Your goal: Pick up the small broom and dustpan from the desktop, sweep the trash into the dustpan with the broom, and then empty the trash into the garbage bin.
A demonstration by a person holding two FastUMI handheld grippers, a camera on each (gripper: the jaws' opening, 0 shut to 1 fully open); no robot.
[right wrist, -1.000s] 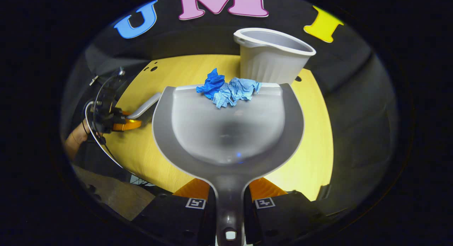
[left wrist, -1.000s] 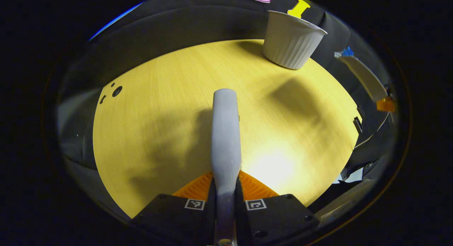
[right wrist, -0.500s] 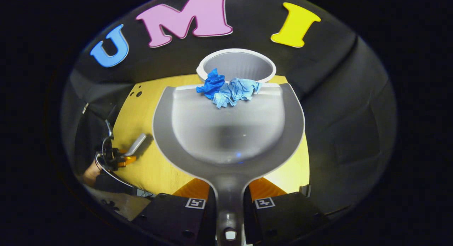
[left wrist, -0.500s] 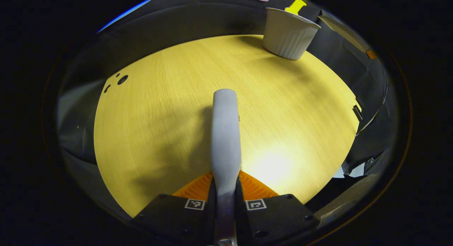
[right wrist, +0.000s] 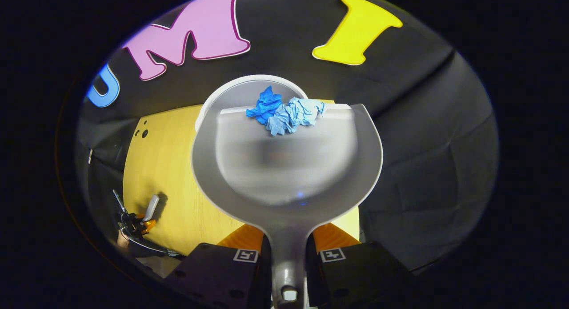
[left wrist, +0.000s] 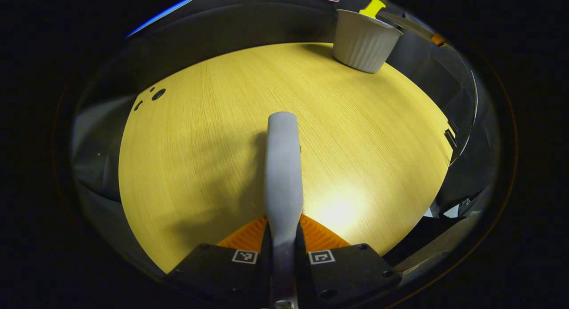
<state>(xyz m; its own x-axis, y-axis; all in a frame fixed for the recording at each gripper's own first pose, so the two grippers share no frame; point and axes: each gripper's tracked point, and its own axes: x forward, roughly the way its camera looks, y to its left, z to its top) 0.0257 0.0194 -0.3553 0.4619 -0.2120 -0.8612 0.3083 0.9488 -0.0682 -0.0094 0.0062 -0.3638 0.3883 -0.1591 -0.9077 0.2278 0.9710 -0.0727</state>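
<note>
In the right gripper view my right gripper (right wrist: 286,242) is shut on the handle of the grey dustpan (right wrist: 284,175). Crumpled blue paper trash (right wrist: 284,113) lies at the pan's front lip, right above the open mouth of the white ribbed garbage bin (right wrist: 231,89), most of which the pan hides. In the left gripper view my left gripper (left wrist: 283,240) is shut on the grey broom handle (left wrist: 282,166), held over the yellow desktop (left wrist: 213,144). The bin (left wrist: 363,42) stands at the desktop's far right. The other gripper with the broom (right wrist: 150,209) shows small at lower left in the right gripper view.
Small dark holes (left wrist: 158,94) mark the desktop's far left corner. The desktop's right edge (left wrist: 449,135) carries dark brackets. Black cloth walls close in the booth behind the bin.
The right gripper has carried the dustpan higher and forward, so the bin's mouth now lies under the pan's lip. The left gripper with the broom has stayed almost still.
</note>
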